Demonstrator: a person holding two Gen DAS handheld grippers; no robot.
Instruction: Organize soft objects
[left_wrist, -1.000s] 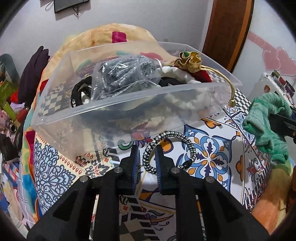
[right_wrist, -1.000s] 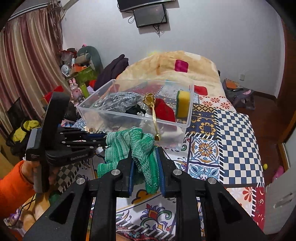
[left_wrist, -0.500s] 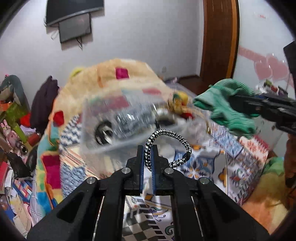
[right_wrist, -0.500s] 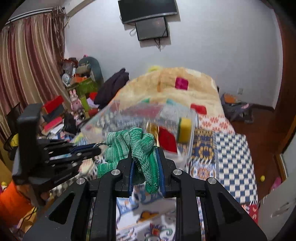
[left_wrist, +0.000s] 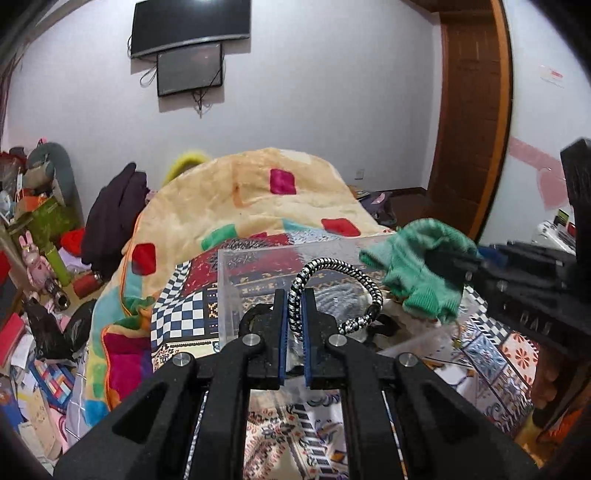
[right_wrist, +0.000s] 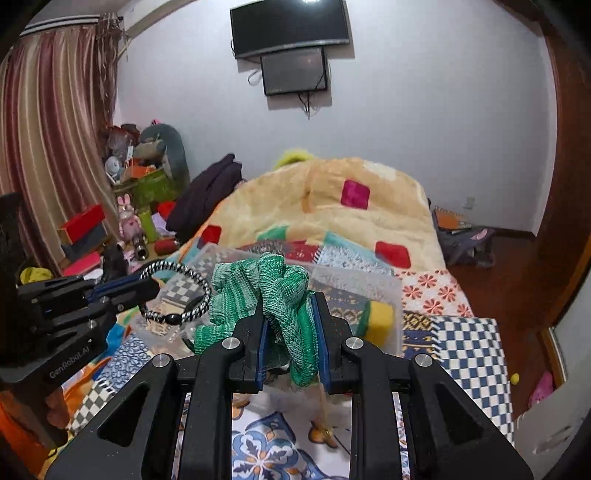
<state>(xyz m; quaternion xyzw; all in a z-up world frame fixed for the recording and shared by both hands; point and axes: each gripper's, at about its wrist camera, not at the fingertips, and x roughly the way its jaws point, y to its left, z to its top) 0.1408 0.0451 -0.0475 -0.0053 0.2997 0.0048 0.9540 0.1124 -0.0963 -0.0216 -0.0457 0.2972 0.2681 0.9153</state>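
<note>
My left gripper (left_wrist: 294, 314) is shut on a black-and-white braided hair band (left_wrist: 343, 284), held up over the near wall of the clear plastic bin (left_wrist: 258, 266). The band also shows in the right wrist view (right_wrist: 181, 291), held by the left gripper (right_wrist: 147, 286). My right gripper (right_wrist: 290, 332) is shut on a green knitted cloth (right_wrist: 273, 291) and holds it above the bin (right_wrist: 354, 284). In the left wrist view the cloth (left_wrist: 421, 269) hangs at the right, beside the band. A yellow sponge (right_wrist: 380, 317) lies in the bin.
The bin stands on a bed with a patterned patchwork cover (right_wrist: 465, 339) and a heaped beige blanket (left_wrist: 243, 199) behind it. Cluttered toys and boxes (right_wrist: 129, 214) line the left side. A wooden door (left_wrist: 472, 122) is at the right.
Both grippers have risen. The left gripper closed on the hair band and lifted it off the bed to bin height. The green cloth moved up and over the bin.
</note>
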